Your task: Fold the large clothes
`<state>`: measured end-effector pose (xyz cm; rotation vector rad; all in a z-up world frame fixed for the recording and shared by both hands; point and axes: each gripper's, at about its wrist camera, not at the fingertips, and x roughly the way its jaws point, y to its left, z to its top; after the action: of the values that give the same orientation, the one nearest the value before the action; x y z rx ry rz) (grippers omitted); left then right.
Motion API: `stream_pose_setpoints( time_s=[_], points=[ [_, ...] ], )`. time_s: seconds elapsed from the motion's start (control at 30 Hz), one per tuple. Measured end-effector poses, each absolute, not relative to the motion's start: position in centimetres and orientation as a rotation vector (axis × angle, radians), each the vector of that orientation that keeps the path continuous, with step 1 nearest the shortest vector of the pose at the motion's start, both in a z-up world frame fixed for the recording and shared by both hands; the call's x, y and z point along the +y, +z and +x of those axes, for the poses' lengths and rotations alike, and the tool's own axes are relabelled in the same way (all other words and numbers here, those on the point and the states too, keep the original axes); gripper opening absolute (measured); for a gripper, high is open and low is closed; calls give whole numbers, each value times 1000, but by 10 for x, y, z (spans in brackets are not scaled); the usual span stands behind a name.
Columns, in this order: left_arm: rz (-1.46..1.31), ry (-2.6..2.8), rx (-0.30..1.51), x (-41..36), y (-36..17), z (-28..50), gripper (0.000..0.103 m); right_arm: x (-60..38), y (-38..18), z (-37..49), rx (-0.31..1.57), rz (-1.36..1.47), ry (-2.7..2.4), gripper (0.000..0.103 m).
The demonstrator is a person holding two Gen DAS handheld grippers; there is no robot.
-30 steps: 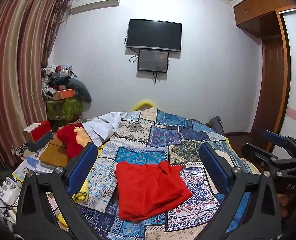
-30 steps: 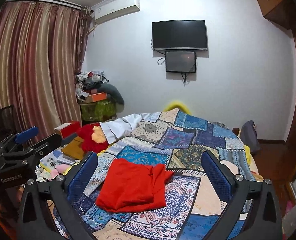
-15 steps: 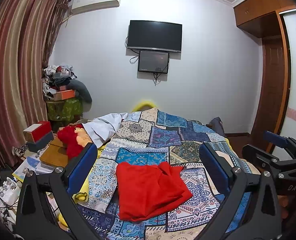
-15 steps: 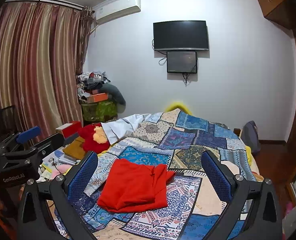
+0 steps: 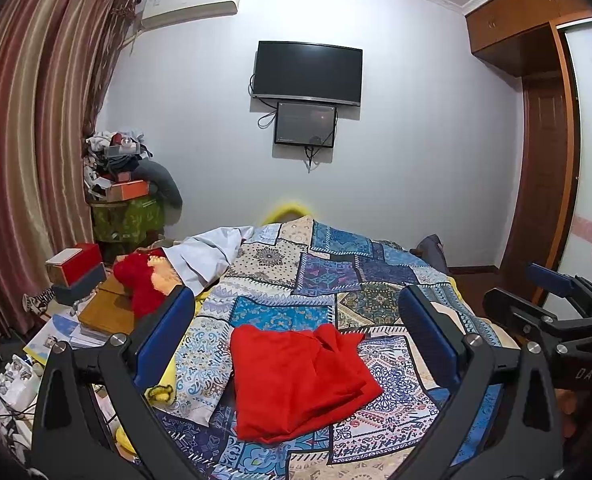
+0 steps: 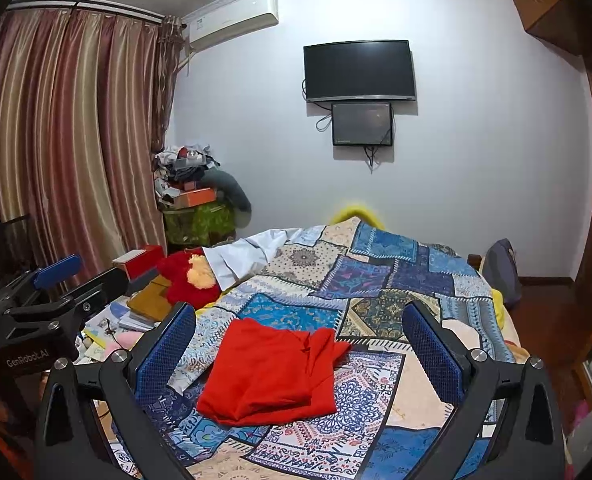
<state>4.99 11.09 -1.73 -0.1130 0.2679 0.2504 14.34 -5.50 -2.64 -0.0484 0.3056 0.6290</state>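
Note:
A red garment (image 5: 296, 380) lies loosely folded on the patchwork bedspread (image 5: 335, 272), near the front of the bed; it also shows in the right wrist view (image 6: 272, 372). My left gripper (image 5: 296, 328) is open and empty, held above and short of the garment. My right gripper (image 6: 299, 336) is open and empty too, also short of it. Each gripper shows at the edge of the other's view: the right one (image 5: 551, 312) and the left one (image 6: 52, 292).
A white cloth (image 5: 208, 252) lies at the bed's far left. A red plush toy (image 5: 140, 280), boxes and books crowd the left bedside. A cluttered stand (image 5: 124, 200) stands by the curtain. A TV (image 5: 307, 72) hangs on the wall. A wooden door (image 5: 543, 176) is on the right.
Both grippers have tilted or risen slightly, so the bed sits a little lower in the views. The garment has not moved and both jaws stay open.

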Motion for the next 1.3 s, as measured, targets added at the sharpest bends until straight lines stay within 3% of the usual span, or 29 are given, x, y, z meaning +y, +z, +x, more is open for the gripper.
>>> stream_pose_setpoints(
  time_s=[1.3],
  points=[
    [-86,182,276,122,-21,46,103,-47,-28,138,319,-29,621,103]
  ],
)
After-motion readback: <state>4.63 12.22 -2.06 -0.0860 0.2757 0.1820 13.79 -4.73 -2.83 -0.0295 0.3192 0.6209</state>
